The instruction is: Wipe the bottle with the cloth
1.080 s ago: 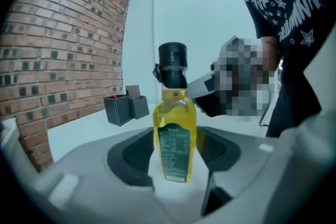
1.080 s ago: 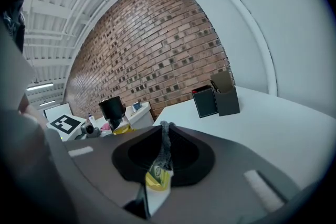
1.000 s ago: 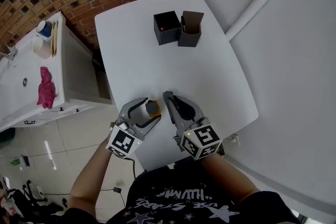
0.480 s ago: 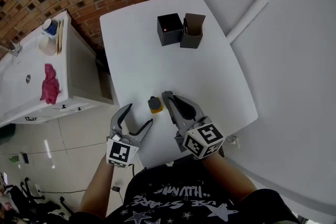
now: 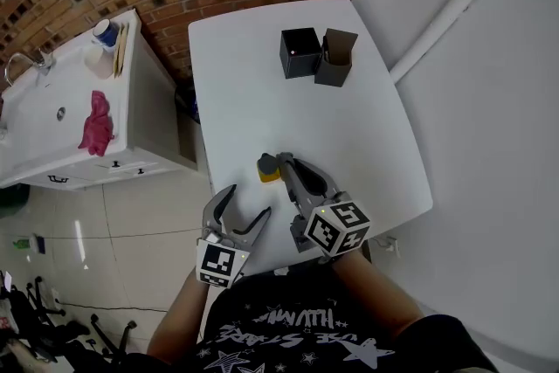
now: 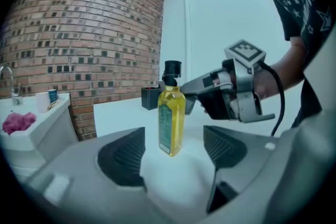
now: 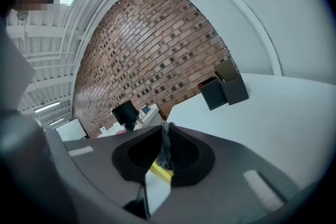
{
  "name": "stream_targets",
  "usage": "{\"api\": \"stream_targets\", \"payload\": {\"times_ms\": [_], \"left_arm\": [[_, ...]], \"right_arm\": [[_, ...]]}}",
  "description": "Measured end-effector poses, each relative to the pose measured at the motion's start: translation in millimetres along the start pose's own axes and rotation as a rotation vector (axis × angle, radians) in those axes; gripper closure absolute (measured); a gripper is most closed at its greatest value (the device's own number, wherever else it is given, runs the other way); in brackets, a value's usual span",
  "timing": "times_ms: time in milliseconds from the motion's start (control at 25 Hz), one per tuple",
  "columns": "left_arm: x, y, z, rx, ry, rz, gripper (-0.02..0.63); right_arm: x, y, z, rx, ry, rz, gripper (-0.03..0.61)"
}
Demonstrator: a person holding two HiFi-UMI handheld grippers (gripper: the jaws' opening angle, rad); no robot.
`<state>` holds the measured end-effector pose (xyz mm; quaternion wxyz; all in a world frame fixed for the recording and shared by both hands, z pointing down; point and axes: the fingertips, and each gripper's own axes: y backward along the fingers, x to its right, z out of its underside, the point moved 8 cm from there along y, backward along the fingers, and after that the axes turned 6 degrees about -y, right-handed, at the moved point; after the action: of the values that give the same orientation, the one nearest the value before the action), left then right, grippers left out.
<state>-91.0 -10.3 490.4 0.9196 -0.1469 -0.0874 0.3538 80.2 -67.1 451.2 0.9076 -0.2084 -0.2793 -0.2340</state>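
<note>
white table [image 5: 253, 92] bears yellow-filled bottle [image 5: 268, 168]; left gripper [image 5: 247, 201] just opened wide, empty; right gripper [image 5: 282, 160] pinches cloth [image 7: 164, 146].

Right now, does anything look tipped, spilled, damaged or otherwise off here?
Nothing stands out. The bottle stands upright on the table, cap on, with no spill showing around it. The right gripper is shut on a thin grey cloth close beside the bottle.

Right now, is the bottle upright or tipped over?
Upright. The bottle stands on its base on the white table, black cap on top; the open left gripper is clear of it.
</note>
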Motion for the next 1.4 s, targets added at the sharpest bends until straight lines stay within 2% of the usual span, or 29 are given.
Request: {"api": "stream_targets", "payload": {"times_ms": [240,440,1000,1120,1200,1400], "left_arm": [[6.6,2.5,-1.9,-0.004,0.007,-0.014,0.264],[6.4,6.4,-3.1,-0.008,0.023,-0.048,0.264],[19.5,9.1,1.9,-0.040,0.056,-0.080,0.264],[20.6,6.7,-4.0,-0.011,0.068,-0.125,0.273],[22.1,3.4,-8.0,0.005,0.090,-0.167,0.311],[37.2,-20.6,-14.8,-0.018,0.111,-0.280,0.314]], "right_arm": [[14.6,-9.1,17.5,-0.044,-0.061,0.023,0.537],[26.6,-18.4,29.7,-0.086,-0.058,0.034,0.537],[50.1,-35.0,53.7,-0.200,-0.070,0.040,0.537],[51.3,-31.6,51.4,-0.196,-0.059,0.041,0.537],[51.5,-25.6,42.5,-0.164,-0.048,0.045,0.537],[56.2,-5.1,14.3,-0.082,-0.033,0.051,0.537]]}}
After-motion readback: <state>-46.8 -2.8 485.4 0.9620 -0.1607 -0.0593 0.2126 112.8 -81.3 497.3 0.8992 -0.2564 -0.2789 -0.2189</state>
